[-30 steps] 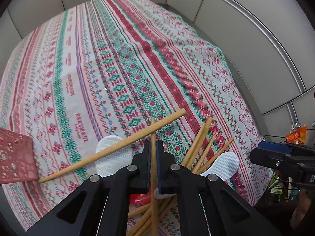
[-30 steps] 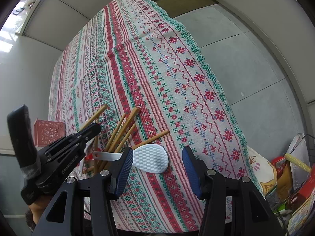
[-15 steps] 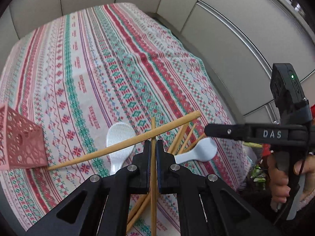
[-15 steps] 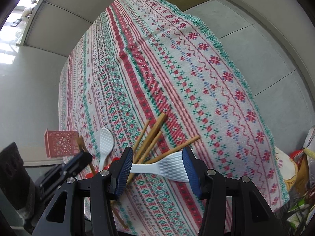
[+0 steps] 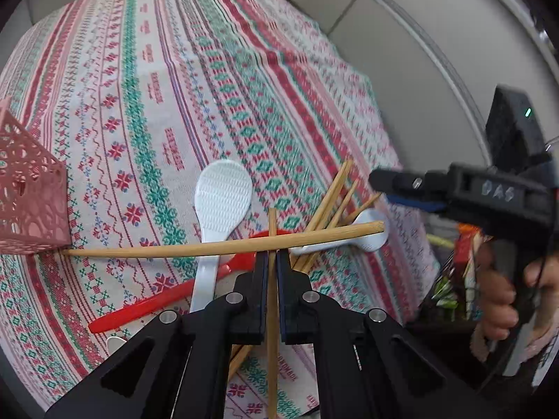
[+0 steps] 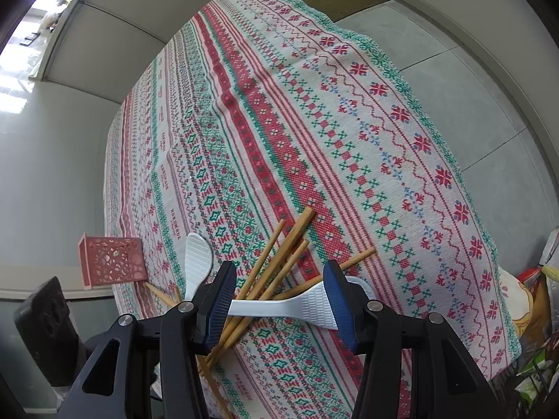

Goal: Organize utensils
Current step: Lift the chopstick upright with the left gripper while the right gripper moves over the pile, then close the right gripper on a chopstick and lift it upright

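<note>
Your left gripper (image 5: pixel 272 265) is clamped on a single wooden chopstick (image 5: pixel 272 300), which runs straight up between the closed jaws. Past the tips, a long wooden stick (image 5: pixel 216 246) lies crosswise, one end near the pink perforated holder (image 5: pixel 31 202). Beneath it lie a white rice paddle (image 5: pixel 222 202), a red spoon (image 5: pixel 164 298) and a loose fan of chopsticks (image 5: pixel 332 206). Your right gripper (image 6: pixel 279 296) has its jaws apart, straddling a second white rice paddle (image 6: pixel 297 305) without pressing on it. Everything lies on the counter's patterned cloth (image 6: pixel 314 122). Your right hand (image 5: pixel 503 296) grips the handle.
</note>
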Demonstrator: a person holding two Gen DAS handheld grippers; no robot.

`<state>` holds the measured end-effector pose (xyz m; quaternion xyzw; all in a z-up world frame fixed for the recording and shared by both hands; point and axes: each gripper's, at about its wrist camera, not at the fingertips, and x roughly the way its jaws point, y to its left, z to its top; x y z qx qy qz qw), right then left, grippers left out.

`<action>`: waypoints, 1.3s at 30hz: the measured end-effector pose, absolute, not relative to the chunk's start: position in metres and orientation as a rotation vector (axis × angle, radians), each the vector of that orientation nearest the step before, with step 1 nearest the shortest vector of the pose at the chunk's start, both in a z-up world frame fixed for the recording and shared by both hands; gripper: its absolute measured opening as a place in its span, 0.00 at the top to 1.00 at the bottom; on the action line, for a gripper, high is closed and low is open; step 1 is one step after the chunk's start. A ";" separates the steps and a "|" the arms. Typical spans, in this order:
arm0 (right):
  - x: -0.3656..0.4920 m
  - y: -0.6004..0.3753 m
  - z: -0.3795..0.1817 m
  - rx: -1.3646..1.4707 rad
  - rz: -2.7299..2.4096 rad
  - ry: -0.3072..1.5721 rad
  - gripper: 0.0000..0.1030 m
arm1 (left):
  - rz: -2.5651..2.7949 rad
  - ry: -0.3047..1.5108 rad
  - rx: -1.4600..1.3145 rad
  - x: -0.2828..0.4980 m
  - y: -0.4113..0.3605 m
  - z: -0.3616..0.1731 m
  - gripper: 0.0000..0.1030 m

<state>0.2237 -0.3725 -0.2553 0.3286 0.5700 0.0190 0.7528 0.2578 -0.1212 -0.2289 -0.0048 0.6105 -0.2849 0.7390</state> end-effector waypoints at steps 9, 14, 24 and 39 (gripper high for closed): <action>0.221 -0.368 -0.248 0.721 0.062 1.225 0.49 | -0.630 1.395 -0.125 0.267 -0.104 -0.229 0.96; 0.217 -0.362 -0.244 0.711 0.106 1.228 0.49 | -0.606 1.450 -0.134 0.265 -0.102 -0.243 0.95; 0.219 -0.319 -0.259 0.827 0.438 1.308 0.69 | -0.569 1.455 -0.158 0.263 -0.085 -0.245 0.95; 0.222 -0.325 -0.279 0.962 0.472 1.318 0.80 | -0.566 1.453 -0.176 0.263 -0.076 -0.242 0.95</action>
